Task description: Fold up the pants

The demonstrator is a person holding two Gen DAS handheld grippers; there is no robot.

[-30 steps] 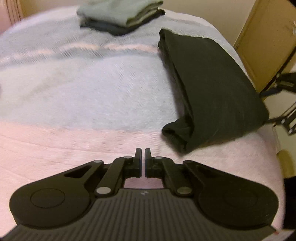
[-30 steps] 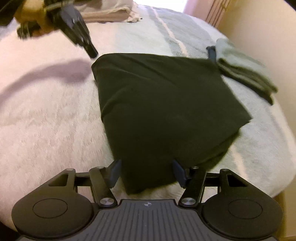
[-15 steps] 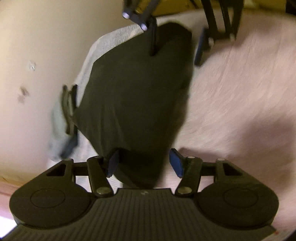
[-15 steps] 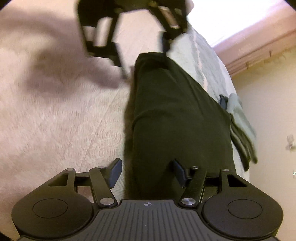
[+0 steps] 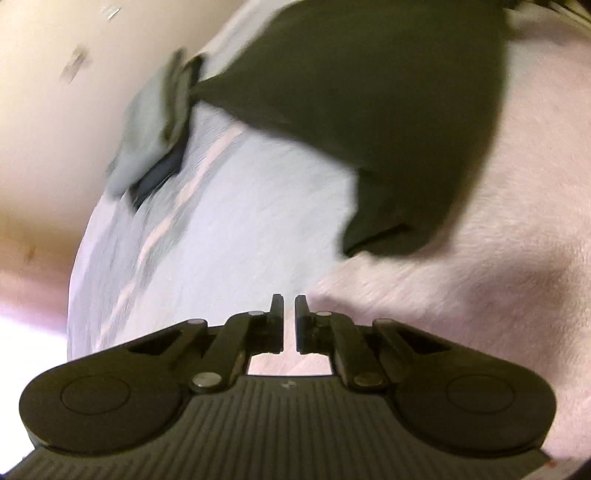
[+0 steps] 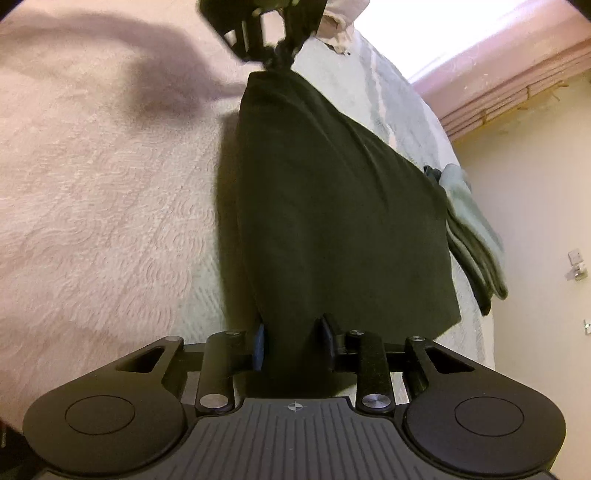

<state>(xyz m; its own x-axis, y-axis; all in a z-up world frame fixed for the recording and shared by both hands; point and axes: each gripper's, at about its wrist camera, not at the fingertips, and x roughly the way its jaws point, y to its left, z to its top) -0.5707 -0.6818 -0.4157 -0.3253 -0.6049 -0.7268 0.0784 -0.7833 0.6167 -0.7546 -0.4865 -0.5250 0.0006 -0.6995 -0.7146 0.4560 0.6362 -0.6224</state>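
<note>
The dark folded pants (image 6: 332, 203) lie on the bed, running away from me in the right wrist view. My right gripper (image 6: 291, 338) is at their near edge, fingers closed in on the thick fold that fills the gap. At the far end the left gripper (image 6: 258, 26) shows blurred, right at the pants' pinched-up corner; contact cannot be told. In the left wrist view the pants (image 5: 388, 129) sit up and to the right, apart from my left gripper (image 5: 289, 314), whose fingers stand almost together with nothing between them.
A pile of folded grey-green clothes (image 6: 472, 229) lies beside the pants by the wall, also seen as the clothes pile (image 5: 151, 147). The bed cover is pink (image 5: 480, 295) and pale blue (image 5: 240, 221). The bed edge and cream wall (image 6: 535, 184) are close on the right.
The left gripper, open astride the pants' edge half a second ago, now has its fingers together away from the cloth. The right gripper's fingers have narrowed onto the pants.
</note>
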